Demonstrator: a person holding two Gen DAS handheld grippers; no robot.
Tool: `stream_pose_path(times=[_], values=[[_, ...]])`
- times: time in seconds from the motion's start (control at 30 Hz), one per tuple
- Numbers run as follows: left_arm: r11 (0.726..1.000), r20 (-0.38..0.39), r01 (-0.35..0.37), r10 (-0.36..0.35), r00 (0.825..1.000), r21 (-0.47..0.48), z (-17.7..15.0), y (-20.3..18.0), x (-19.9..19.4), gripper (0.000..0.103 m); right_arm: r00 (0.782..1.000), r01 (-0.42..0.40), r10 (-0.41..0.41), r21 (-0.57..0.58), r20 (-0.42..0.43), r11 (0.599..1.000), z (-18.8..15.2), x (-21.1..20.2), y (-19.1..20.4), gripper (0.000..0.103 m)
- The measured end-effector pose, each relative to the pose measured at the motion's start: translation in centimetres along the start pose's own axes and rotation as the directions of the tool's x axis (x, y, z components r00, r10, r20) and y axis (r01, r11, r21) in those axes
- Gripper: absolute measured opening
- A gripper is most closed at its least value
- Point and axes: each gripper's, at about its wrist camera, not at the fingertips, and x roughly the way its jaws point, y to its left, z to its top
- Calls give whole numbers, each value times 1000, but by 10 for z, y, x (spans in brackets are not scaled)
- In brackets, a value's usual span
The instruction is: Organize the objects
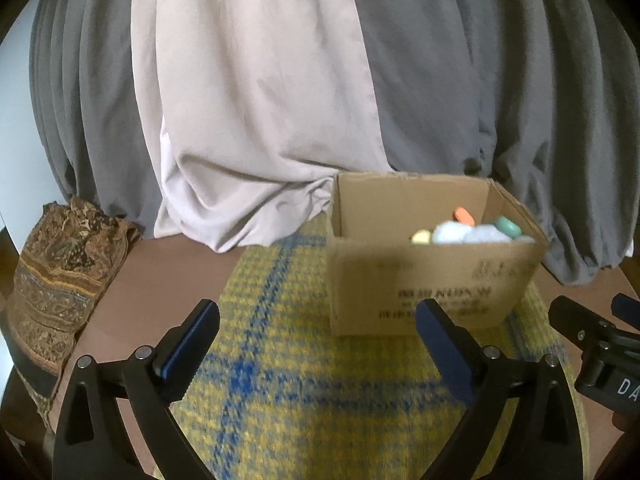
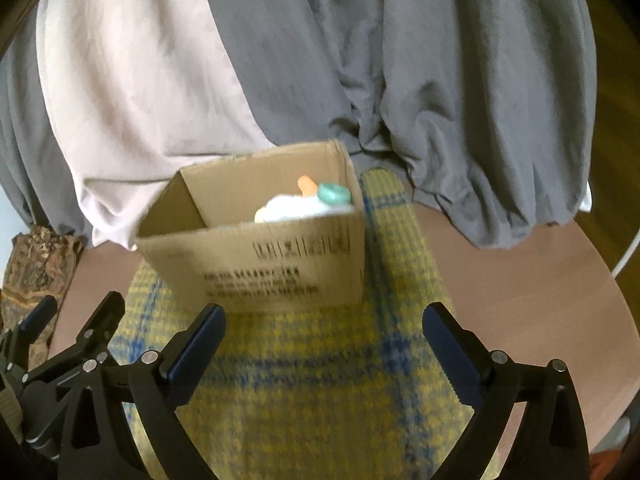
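Observation:
An open cardboard box [image 1: 432,280] [image 2: 260,268] stands on a yellow and blue checked cloth [image 1: 304,380] [image 2: 320,380]. Inside it lie small coloured pieces: an orange one [image 1: 464,214] [image 2: 305,184], a teal ring [image 1: 508,226] [image 2: 334,193], a yellow one [image 1: 421,237] and something pale white-blue [image 1: 460,235] [image 2: 292,208]. My left gripper [image 1: 318,312] is open, empty, just short of the box's near left corner. My right gripper [image 2: 324,316] is open and empty too, in front of the box's near wall. Each gripper shows at the edge of the other's view.
The cloth lies on a round brown table [image 2: 520,288] [image 1: 160,272]. Grey and pale pink curtains [image 1: 260,100] [image 2: 440,80] hang down onto the table's far edge behind the box. A folded brown patterned fabric [image 1: 56,280] [image 2: 36,264] sits at the table's left edge.

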Motion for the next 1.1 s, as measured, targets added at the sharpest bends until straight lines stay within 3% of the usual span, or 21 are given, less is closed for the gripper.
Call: stream_pose_path(times=[0.5, 1.1], values=[[998, -52, 53, -55, 997, -38, -70, -3, -34, 102, 998, 55, -54, 34, -21, 998, -67, -20, -26, 99], [998, -150, -13, 3, 989, -66, -124, 9, -44, 102, 997, 47, -43, 59, -66, 997, -117, -29, -33, 99]])
